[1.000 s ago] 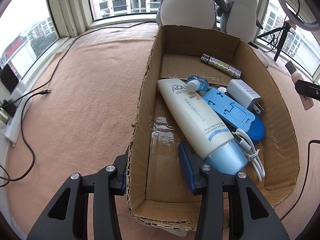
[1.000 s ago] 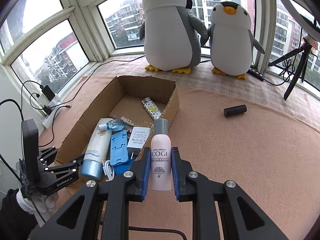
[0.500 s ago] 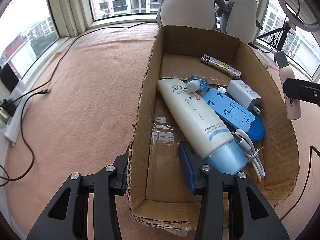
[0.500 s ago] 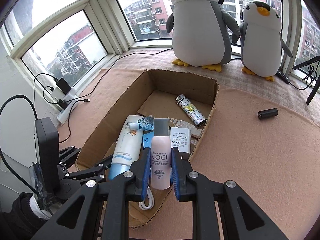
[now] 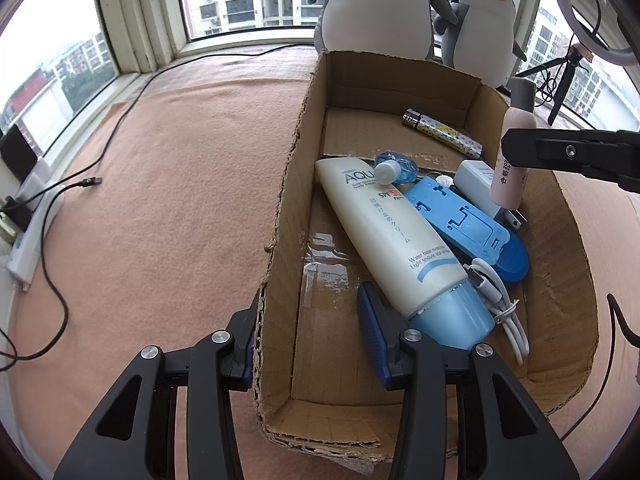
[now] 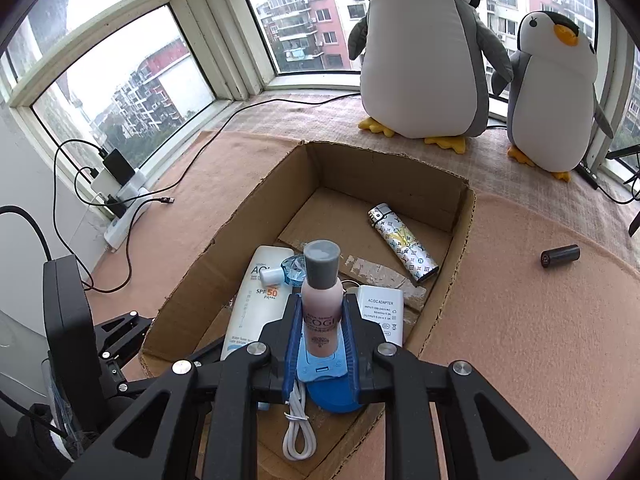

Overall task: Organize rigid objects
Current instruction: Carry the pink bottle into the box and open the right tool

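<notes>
Since a second ago the pink bottle [image 6: 322, 304] has travelled from out over the blanket [image 6: 520, 320] to a spot above the cardboard box [image 6: 464, 216], and it now hangs over the blue phone stand [image 5: 460, 216] and the white adapter [image 6: 380, 316] near the box's right wall. The right gripper [image 6: 320, 344] has its blue pads closed tight on the bottle's lower body. The bottle stands upright, long axis vertical, grey cap on top; its label reads "COGI", with small print below that I cannot make out, and Chinese characters on its other side in the left view.

The left gripper [image 5: 308, 328] is spread wide and holds nothing; it straddles the box's near left wall, one finger outside, the other inside just beside the blue cap of the sunscreen tube [image 5: 392, 232].

That tube lies diagonally along the box floor, cap end toward the near corner. It reads "AQU…", "SPF 50 PA+++", a line of Japanese, and "Water base… Light texture and…". The adapter is printed "AC/DC ADAPTER". A lighter [image 6: 402, 248] with a monogram pattern lies flat near the far end, pointing diagonally. A coiled white cable [image 5: 496, 296] rests beside the tube's cap. A small clear blue bottle [image 5: 394, 170] with a white cap sits at the tube's crimped end.

A black cylinder [image 6: 560, 256] lies on its side on the blanket, well apart from the box.
</notes>
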